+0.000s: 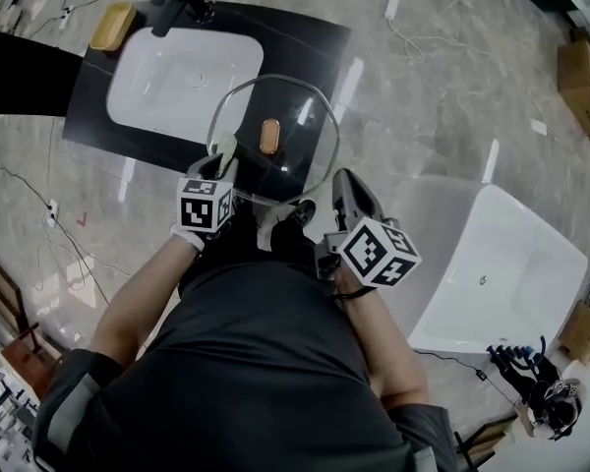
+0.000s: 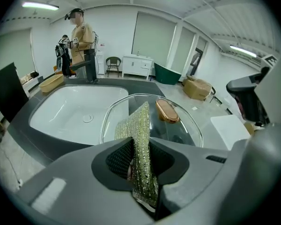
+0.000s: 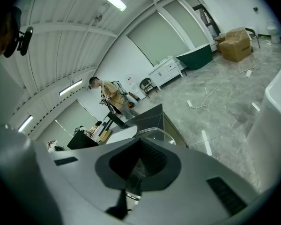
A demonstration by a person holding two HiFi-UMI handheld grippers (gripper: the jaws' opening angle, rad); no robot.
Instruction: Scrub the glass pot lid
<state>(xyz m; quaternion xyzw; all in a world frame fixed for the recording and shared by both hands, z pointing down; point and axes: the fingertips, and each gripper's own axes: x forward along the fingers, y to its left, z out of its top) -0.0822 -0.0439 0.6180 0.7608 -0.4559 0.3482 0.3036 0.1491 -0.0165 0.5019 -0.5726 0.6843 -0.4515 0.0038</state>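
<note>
scourer [image 2: 138, 125] in left tool [image 2: 139, 165], seemingly touching lid [image 2: 181, 131]

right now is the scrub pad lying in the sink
No, the left gripper has the scrub pad clamped in its jaws, next to the glass lid.

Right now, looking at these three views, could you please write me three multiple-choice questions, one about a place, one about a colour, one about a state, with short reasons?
1. Where is the glass lid?
A) inside the white sink
B) on the floor
C) held up over the black counter

2. What colour is the lid's knob?
A) brown
B) blue
C) white

3. What is the left gripper doing?
A) open, empty
B) shut on the scrub cloth
C) shut on the faucet

Answers: 1 C, the right gripper clamps its rim above the counter. 2 A, the knob looks brown in the head and left gripper views. 3 B, the cloth stands pinched between its jaws.
</note>
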